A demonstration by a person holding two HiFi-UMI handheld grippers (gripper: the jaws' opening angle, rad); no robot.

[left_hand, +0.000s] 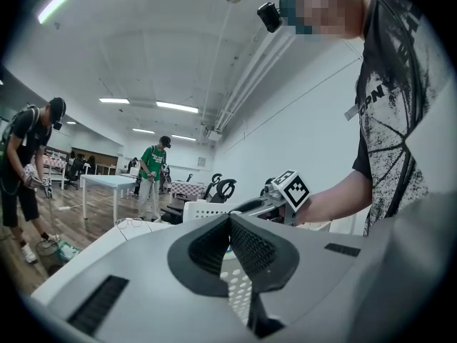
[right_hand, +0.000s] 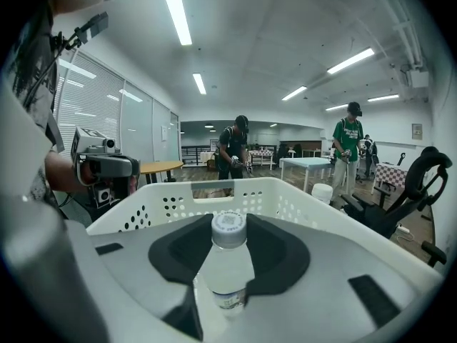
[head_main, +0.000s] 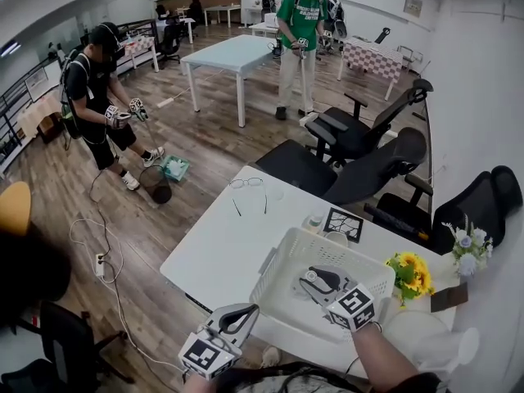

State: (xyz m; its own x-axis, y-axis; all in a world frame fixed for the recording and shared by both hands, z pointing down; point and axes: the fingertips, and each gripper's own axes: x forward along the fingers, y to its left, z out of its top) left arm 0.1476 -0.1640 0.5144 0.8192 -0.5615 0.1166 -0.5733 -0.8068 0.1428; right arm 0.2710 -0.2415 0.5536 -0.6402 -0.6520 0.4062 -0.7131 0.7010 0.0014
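Observation:
A white perforated basket (head_main: pixel 282 256) stands on the white table (head_main: pixel 221 244) in the head view. My right gripper (head_main: pixel 318 280) hangs over the basket's inside, shut on a clear plastic bottle (right_hand: pixel 227 274) with a white cap; the basket's far wall (right_hand: pixel 214 195) rises just beyond the right gripper (right_hand: pixel 228 229). My left gripper (head_main: pixel 244 314) is at the table's near edge, left of the basket and outside it. Its jaws meet at the tips with nothing between them. The left gripper (left_hand: pixel 230 221) looks toward the basket (left_hand: pixel 206 209) and the right gripper (left_hand: pixel 270 204).
Glasses (head_main: pixel 248 183), a small jar (head_main: pixel 313 222) and a marker card (head_main: pixel 343 223) lie on the table's far part. Sunflowers (head_main: pixel 412 273) stand right of the basket. Black office chairs (head_main: pixel 360 174) crowd the far side. Two other people (head_main: pixel 102 80) (head_main: pixel 299 31) stand beyond.

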